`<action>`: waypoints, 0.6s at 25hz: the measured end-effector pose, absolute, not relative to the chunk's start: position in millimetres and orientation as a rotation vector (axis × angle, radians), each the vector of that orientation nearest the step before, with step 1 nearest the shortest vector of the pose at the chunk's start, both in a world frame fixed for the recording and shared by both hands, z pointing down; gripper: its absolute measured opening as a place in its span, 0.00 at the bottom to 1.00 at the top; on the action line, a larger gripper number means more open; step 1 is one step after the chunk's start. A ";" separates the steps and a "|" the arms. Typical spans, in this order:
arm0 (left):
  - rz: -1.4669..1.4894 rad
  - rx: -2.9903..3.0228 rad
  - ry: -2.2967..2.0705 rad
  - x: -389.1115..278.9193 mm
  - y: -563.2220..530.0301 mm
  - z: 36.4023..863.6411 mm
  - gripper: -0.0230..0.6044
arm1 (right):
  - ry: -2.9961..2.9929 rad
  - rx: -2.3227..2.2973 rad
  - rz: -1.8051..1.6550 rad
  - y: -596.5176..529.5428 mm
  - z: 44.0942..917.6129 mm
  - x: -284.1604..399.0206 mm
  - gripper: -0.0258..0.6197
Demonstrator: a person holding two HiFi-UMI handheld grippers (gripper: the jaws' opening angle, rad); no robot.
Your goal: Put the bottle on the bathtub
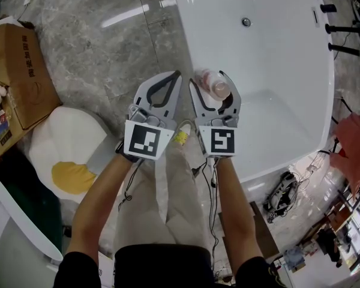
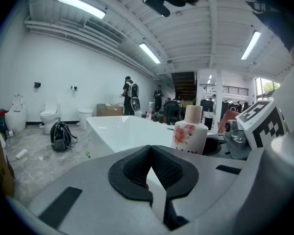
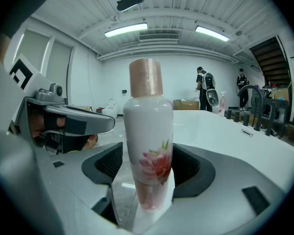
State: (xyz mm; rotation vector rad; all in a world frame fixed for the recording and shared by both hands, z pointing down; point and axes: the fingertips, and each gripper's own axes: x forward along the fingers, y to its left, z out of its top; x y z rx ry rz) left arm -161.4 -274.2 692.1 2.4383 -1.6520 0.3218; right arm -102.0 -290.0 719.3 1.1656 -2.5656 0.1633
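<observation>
A white bottle [image 1: 215,84] with a pink flower print and a beige cap stands upright between the jaws of my right gripper [image 1: 209,80], which is shut on it. In the right gripper view the bottle [image 3: 148,141] fills the middle, its base just over the near rim of the white bathtub [image 1: 189,32]; I cannot tell whether it touches the rim. My left gripper [image 1: 177,75] hovers close beside it on the left, over the floor, shut with nothing in it. From the left gripper view, the bottle [image 2: 190,131] shows at right, with the bathtub [image 2: 122,131] behind.
A cardboard box [image 1: 15,71] and a white egg-shaped cushion with a yellow centre [image 1: 69,155] lie on the grey floor at left. Black tap fittings [image 1: 342,29] line the tub's far side. A power strip with cables [image 1: 282,188] lies below the tub. Toilets [image 2: 49,119], a backpack [image 2: 61,135] and people stand far off.
</observation>
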 end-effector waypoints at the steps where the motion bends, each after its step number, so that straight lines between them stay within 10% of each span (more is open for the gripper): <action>1: 0.324 2.439 -1.651 -161.0 -273.5 692.1 0.06 | -2.565 1.161 0.161 -289.1 720.0 -101.7 0.50; 15: 0.317 2.445 -1.645 -156.0 -267.0 692.1 0.06 | -2.523 1.180 0.193 -283.2 725.9 -89.2 0.54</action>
